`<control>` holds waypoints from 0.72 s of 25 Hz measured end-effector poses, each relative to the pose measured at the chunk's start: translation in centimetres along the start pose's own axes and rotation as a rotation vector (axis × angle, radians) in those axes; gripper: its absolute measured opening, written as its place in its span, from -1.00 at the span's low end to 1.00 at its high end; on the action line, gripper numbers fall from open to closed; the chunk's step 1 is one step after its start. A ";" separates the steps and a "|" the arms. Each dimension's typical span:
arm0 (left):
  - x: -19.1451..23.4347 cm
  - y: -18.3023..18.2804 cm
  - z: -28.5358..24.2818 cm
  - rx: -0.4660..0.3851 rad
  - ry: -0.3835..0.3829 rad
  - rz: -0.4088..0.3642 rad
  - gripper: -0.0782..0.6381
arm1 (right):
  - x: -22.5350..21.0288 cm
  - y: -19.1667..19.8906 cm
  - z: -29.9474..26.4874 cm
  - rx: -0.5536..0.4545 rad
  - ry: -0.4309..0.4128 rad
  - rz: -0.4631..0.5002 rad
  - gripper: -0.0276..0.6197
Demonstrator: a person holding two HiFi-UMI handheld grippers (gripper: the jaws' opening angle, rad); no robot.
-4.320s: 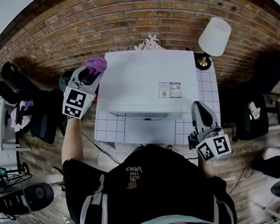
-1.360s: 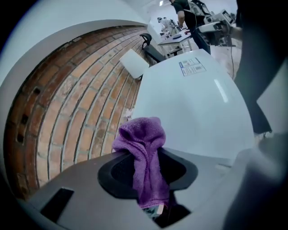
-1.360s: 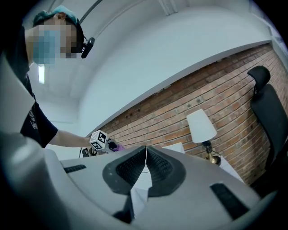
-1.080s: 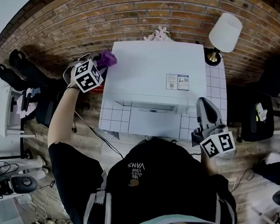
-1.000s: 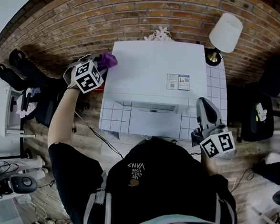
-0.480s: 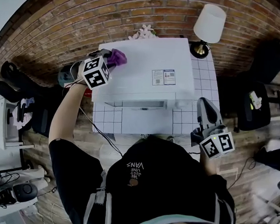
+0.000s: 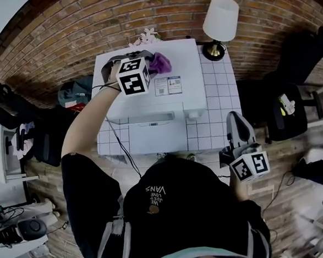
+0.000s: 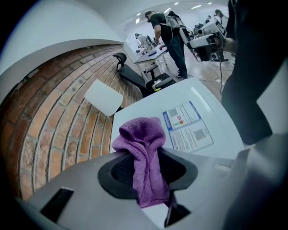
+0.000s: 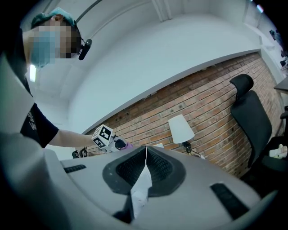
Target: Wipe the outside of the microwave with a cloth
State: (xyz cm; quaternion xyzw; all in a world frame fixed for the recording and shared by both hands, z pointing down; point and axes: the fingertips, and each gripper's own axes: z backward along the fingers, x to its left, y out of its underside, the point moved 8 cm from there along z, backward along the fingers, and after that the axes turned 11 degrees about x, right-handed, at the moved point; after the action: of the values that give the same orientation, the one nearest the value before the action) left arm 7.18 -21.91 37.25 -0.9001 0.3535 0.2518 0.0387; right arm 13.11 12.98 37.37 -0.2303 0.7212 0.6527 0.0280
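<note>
Head view: left gripper (image 7: 151, 59) is held over the top of the white microwave (image 7: 179, 105), upper centre of frame. Purple cloth (image 7: 162, 62) is bunched at the jaw tips, over the microwave top and just above the printed label (image 7: 168, 85).

Left gripper view: jaws are clamped on the cloth (image 8: 141, 157). A strip runs down between them, and the bulk stands out beyond the tips.

Right gripper (image 7: 234, 118) is at lower right by the tiled counter (image 7: 219, 96) corner, apart from the microwave. Its jaws are pressed together and hold nothing.
</note>
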 end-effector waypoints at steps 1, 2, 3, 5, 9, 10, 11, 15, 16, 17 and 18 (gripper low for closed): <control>0.0 -1.3 -0.2 -0.004 -0.002 -0.019 -0.39 | -0.3 -0.1 0.3 -0.003 0.004 0.000 -0.90; 0.0 -2.4 -0.3 -0.008 -0.005 -0.035 -0.39 | -0.6 -0.1 0.7 -0.006 0.008 0.000 -0.90; 0.1 -3.6 -0.5 -0.013 -0.006 -0.047 -0.39 | -0.9 -0.2 1.0 -0.008 0.014 -0.001 -0.90; 0.1 -5.8 -0.9 -0.029 0.001 -0.064 -0.39 | -1.6 -0.3 1.7 -0.013 0.027 -0.003 -0.90; 0.0 -9.8 -1.2 -0.062 0.010 -0.111 -0.39 | -2.6 -0.3 2.7 -0.021 0.048 -0.010 -0.91; -0.1 -10.7 -1.2 -0.071 0.012 -0.121 -0.39 | -2.8 -0.3 2.9 -0.022 0.051 -0.011 -0.90; -0.2 -11.4 -1.3 -0.081 0.015 -0.130 -0.39 | -2.9 -0.3 3.0 -0.023 0.053 -0.012 -0.90; -0.4 -12.5 -1.2 -0.095 0.009 -0.154 -0.39 | -3.2 -0.4 3.1 -0.021 0.051 -0.017 -0.90; -0.3 -12.3 -1.1 -0.096 0.006 -0.152 -0.39 | -3.2 -0.5 3.0 -0.020 0.050 -0.017 -0.90; -0.2 -11.8 -1.0 -0.097 0.004 -0.143 -0.39 | -3.2 -0.5 2.8 -0.019 0.047 -0.017 -0.90; -0.2 -11.1 -0.8 -0.098 0.004 -0.127 -0.39 | -3.0 -0.5 2.6 -0.017 0.042 -0.016 -0.90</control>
State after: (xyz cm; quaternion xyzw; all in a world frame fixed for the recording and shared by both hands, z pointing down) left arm 14.69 -13.70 36.81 -0.9221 0.2829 0.2640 0.0098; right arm 15.34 16.32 37.54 -0.2497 0.7142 0.6537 0.0162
